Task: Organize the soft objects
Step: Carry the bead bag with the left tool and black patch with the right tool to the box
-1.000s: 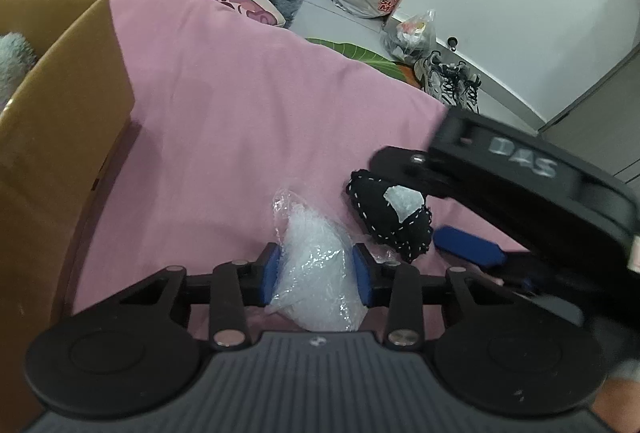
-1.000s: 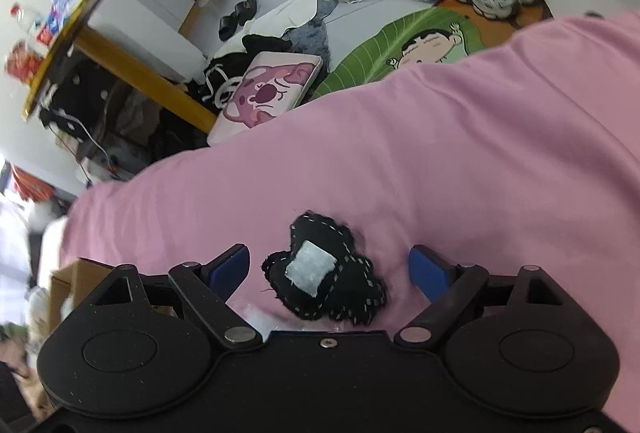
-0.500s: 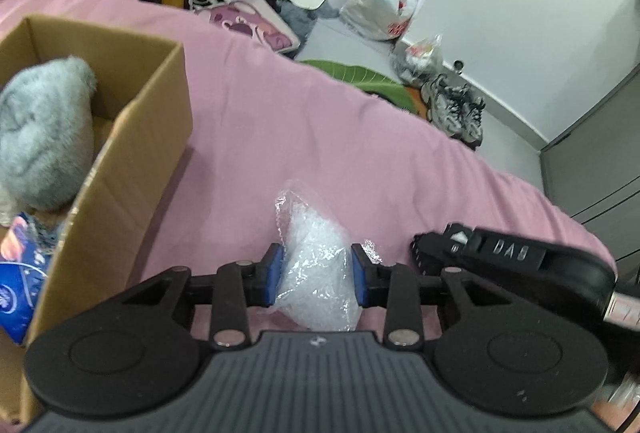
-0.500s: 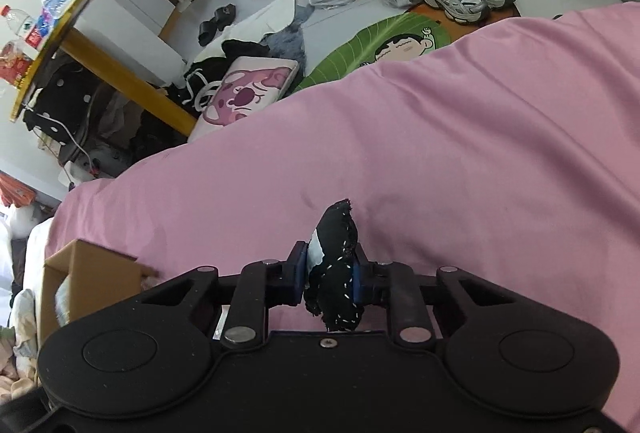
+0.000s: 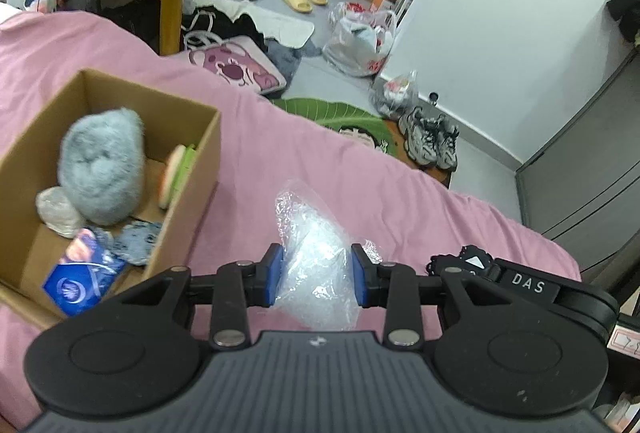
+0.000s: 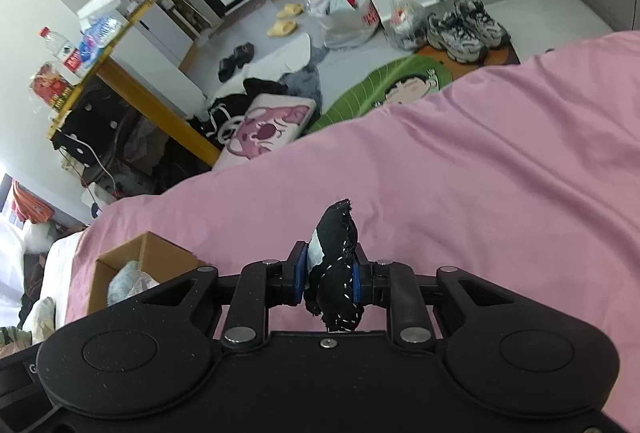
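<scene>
Left wrist view: left claw [image 5: 317, 275] clamped on one clear plastic bag [image 5: 316, 253], lower centre; one cardboard box [image 5: 192, 177] at left, open pink bed [image 5: 360, 173] between.

Right wrist view: right claw [image 6: 329, 279] pinching one black stitched pouch [image 6: 335, 273], centre-bottom; bed edge above, box lower left.

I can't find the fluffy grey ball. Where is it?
The fluffy grey ball sits inside the cardboard box on the pink bed, at the left of the left wrist view, beside a blue packet.

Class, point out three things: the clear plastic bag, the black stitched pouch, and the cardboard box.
clear plastic bag [image 5: 316, 265], left wrist view, crinkled middle.
black stitched pouch [image 6: 336, 273], right wrist view, black side.
cardboard box [image 5: 206, 169], left wrist view, right wall.
</scene>
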